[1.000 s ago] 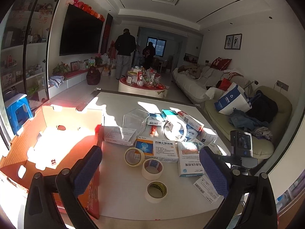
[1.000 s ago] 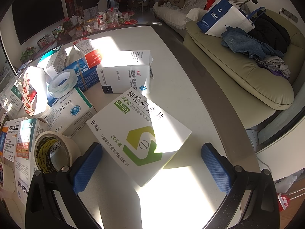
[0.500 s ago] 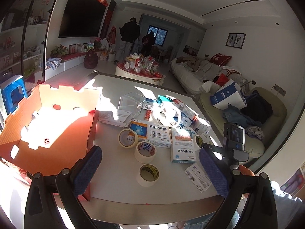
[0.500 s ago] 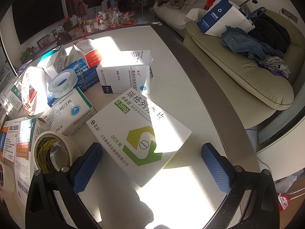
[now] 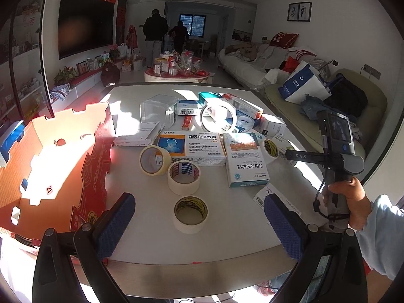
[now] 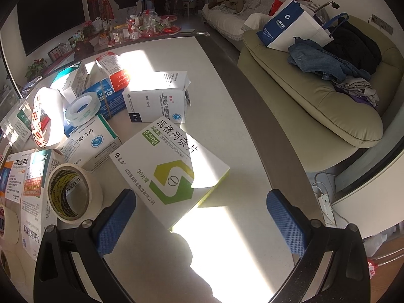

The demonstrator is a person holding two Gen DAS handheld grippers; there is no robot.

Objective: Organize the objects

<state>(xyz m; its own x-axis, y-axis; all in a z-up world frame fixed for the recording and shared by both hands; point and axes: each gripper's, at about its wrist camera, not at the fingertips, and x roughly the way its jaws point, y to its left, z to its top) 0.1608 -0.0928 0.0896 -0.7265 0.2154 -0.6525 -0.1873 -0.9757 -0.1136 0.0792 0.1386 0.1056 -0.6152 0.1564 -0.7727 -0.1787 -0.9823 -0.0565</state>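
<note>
Medicine boxes and tape rolls crowd a white table (image 5: 227, 232). My left gripper (image 5: 199, 199) hangs open and empty above the near edge, with a yellowish tape roll (image 5: 190, 214) lying between its fingers further out. Two more rolls (image 5: 183, 178) (image 5: 152, 160) and a blue-and-orange box (image 5: 202, 146) sit beyond. An open orange carton (image 5: 50, 166) stands on the left. My right gripper (image 6: 201, 194) is open and empty, low over a white box with a green logo (image 6: 169, 169); a tape roll (image 6: 73, 194) is beside its left finger. A hand (image 5: 351, 202) holds that gripper.
A clear plastic box (image 5: 159, 111) and a large white tape ring (image 5: 218, 118) lie mid-table. A green sofa (image 6: 315, 96) with bags and clothes runs along the table's right side. A power strip (image 6: 325, 207) lies on the floor. Two people (image 5: 164, 32) stand far off.
My left gripper has drawn back toward the table's near edge, so more of the table and the hand holding the right gripper show. The right gripper has stayed put; a shadow entered below it.
</note>
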